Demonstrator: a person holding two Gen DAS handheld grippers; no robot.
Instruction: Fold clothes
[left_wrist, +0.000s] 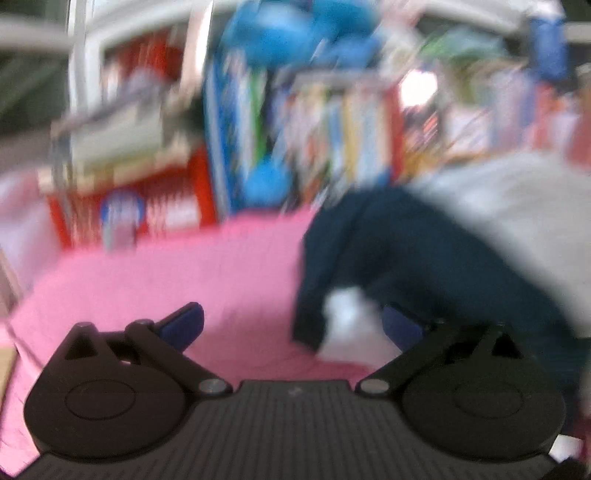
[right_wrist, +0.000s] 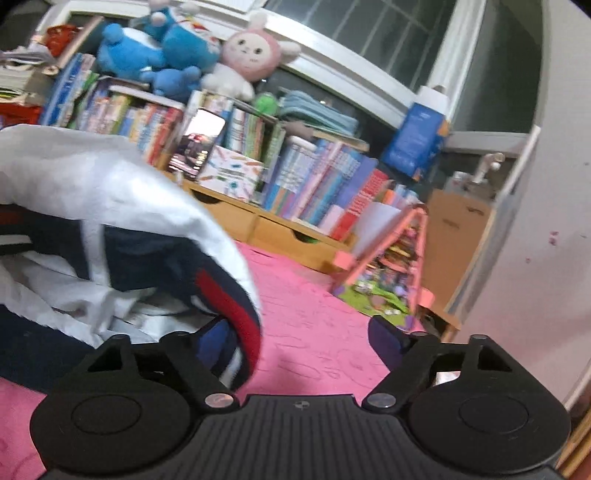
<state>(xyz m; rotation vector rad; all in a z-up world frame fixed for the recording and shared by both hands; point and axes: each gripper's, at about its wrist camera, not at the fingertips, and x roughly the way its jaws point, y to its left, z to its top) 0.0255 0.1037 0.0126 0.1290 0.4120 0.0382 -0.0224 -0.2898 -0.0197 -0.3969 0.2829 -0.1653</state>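
A navy and white garment (left_wrist: 406, 258) lies bunched on the pink bed cover (left_wrist: 166, 280), to the right in the blurred left wrist view. My left gripper (left_wrist: 293, 326) is open; the garment's lower navy edge and a white patch reach into the gap near the right finger (left_wrist: 402, 328), with no pad pressing on them. In the right wrist view the same garment (right_wrist: 110, 192) is heaped at the left, white over navy. Its red-striped hem (right_wrist: 236, 306) hangs just inside the left finger (right_wrist: 218, 343). My right gripper (right_wrist: 303, 343) is open, with the pink cover (right_wrist: 314, 332) showing between the fingers.
Behind the bed stands a wooden shelf with drawers (right_wrist: 273, 229) packed with books (right_wrist: 295, 177), with plush toys (right_wrist: 166, 48) on top. A pink toy frame (right_wrist: 399, 266) and a cardboard box (right_wrist: 454, 236) sit at the right by the wall (right_wrist: 535, 258).
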